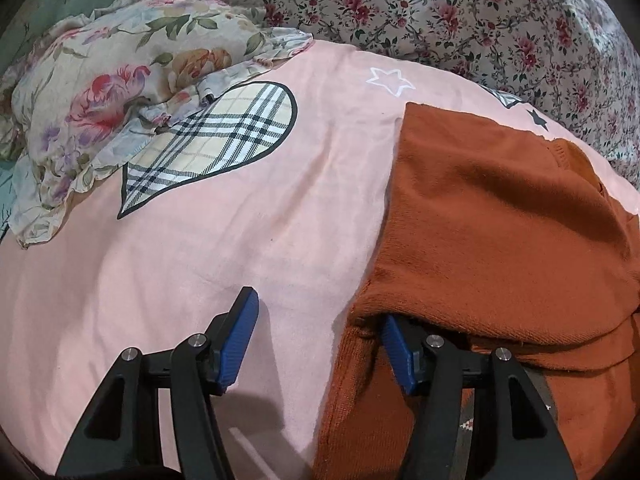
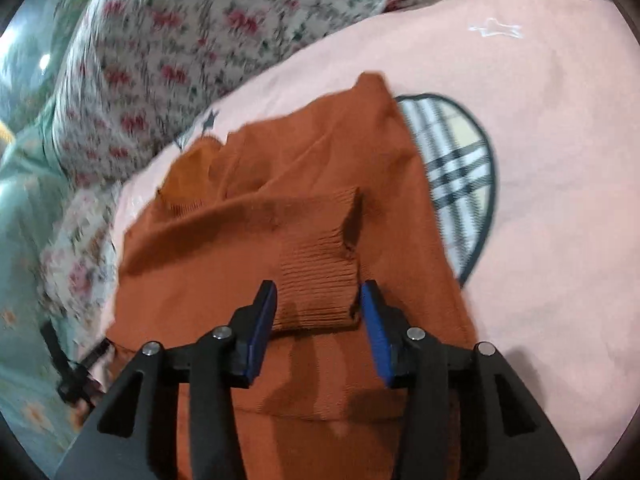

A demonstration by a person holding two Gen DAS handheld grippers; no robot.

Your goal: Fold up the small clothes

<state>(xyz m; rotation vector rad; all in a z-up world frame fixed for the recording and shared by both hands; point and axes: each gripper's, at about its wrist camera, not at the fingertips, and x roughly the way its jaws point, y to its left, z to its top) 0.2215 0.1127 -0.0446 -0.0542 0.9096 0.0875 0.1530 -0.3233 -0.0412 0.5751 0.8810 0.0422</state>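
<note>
A rust-orange knit sweater (image 1: 500,216) lies partly folded on a pink blanket (image 1: 248,216). My left gripper (image 1: 316,340) is open at the sweater's left edge; its right finger (image 1: 398,354) sits under the folded layer, its left finger (image 1: 238,334) is over bare blanket. In the right wrist view the sweater (image 2: 280,168) fills the middle. My right gripper (image 2: 318,316) is open, with the ribbed sleeve cuff (image 2: 320,276) lying between its blue pads; the pads do not visibly press on it.
A floral pillow (image 1: 100,104) lies at the blanket's far left, overlapping a plaid heart print (image 1: 212,140). A flowered bedspread (image 1: 460,12) runs behind. A plaid print (image 2: 460,184) shows to the right of the sweater. A black strap (image 2: 76,372) lies at the left.
</note>
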